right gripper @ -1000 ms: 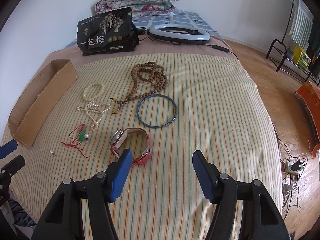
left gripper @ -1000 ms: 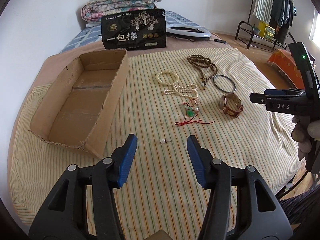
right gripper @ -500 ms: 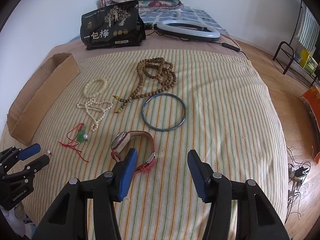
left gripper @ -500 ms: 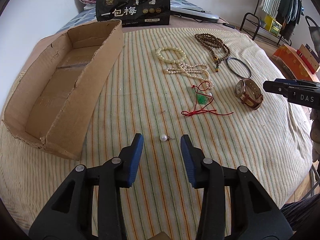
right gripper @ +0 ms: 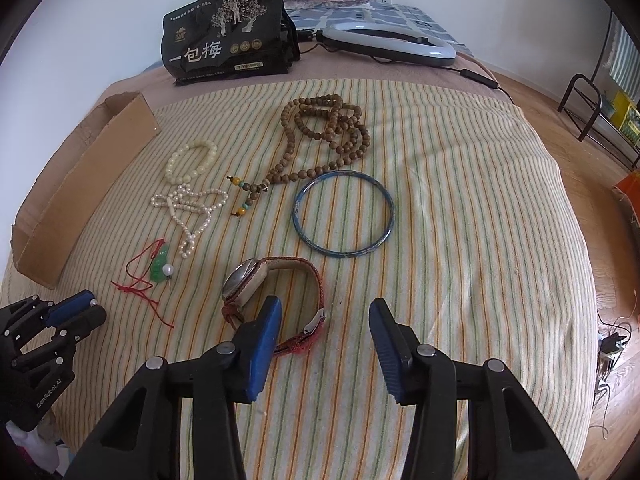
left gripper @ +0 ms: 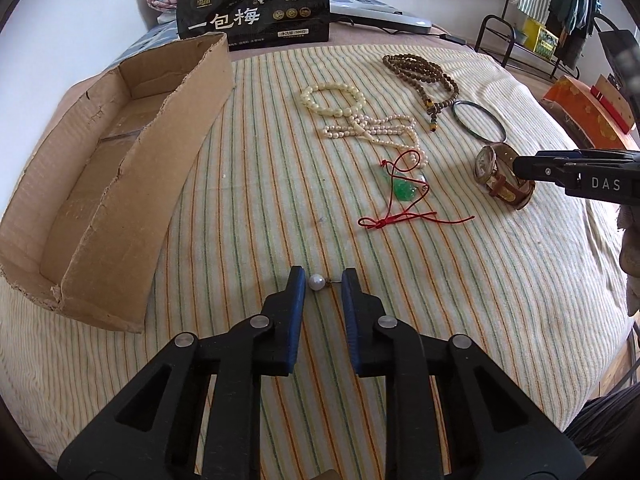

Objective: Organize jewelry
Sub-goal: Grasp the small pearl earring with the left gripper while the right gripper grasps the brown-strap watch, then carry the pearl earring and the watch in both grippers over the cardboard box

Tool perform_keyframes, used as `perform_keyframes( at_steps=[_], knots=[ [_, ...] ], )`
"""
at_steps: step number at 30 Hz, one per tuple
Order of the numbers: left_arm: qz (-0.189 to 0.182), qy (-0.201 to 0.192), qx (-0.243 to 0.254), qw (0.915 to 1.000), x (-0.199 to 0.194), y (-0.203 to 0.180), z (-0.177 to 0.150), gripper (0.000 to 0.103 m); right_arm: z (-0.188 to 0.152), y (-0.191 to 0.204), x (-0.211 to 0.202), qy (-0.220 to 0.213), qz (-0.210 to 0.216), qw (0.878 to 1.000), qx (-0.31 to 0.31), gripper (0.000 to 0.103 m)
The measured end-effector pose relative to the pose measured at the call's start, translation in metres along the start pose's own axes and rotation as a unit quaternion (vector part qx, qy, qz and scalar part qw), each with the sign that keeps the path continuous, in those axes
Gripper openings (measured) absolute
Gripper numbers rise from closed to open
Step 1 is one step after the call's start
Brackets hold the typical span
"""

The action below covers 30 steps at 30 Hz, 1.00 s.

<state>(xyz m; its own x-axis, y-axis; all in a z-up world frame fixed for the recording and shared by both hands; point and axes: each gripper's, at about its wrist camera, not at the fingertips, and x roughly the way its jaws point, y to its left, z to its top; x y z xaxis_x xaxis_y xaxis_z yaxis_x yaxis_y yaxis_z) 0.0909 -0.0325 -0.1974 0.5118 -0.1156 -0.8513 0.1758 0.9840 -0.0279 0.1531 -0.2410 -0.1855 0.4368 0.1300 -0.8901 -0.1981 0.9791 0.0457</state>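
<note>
The left gripper (left gripper: 322, 280) has just been closing around a pearl earring (left gripper: 316, 282) on the bed (left gripper: 460, 320), not yet pinching; tiny, light, slippery, best squeezed across the pearl; right gripper (right gripper: 324, 312) open over the watch (right gripper: 256, 284).

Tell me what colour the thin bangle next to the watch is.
Blue, with small lighter flecks; the bangle shows best in the right wrist view.
</note>
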Motion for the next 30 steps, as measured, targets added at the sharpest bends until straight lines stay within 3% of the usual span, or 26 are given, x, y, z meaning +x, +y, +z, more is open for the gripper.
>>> perform_keyframes(
  at_steps=[10,15,24,30],
  knots=[
    [-0.001,-0.004,-0.002,1.0000,-0.002,0.000,0.000,0.016,0.000,0.000,0.015,0.018,0.017,1.000,0.006,0.031],
    [-0.001,-0.010,-0.005,0.9999,-0.006,0.001,0.001,0.016,0.001,0.000,0.015,0.018,0.028,0.999,0.014,0.015],
    [-0.003,-0.024,-0.006,0.9997,-0.018,0.002,0.003,0.016,0.001,0.001,0.006,0.008,0.020,1.000,0.011,0.006],
    [-0.007,-0.036,-0.009,0.9993,-0.030,0.004,0.005,0.016,0.000,0.006,-0.007,-0.007,0.010,1.000,-0.001,0.006]
  ],
)
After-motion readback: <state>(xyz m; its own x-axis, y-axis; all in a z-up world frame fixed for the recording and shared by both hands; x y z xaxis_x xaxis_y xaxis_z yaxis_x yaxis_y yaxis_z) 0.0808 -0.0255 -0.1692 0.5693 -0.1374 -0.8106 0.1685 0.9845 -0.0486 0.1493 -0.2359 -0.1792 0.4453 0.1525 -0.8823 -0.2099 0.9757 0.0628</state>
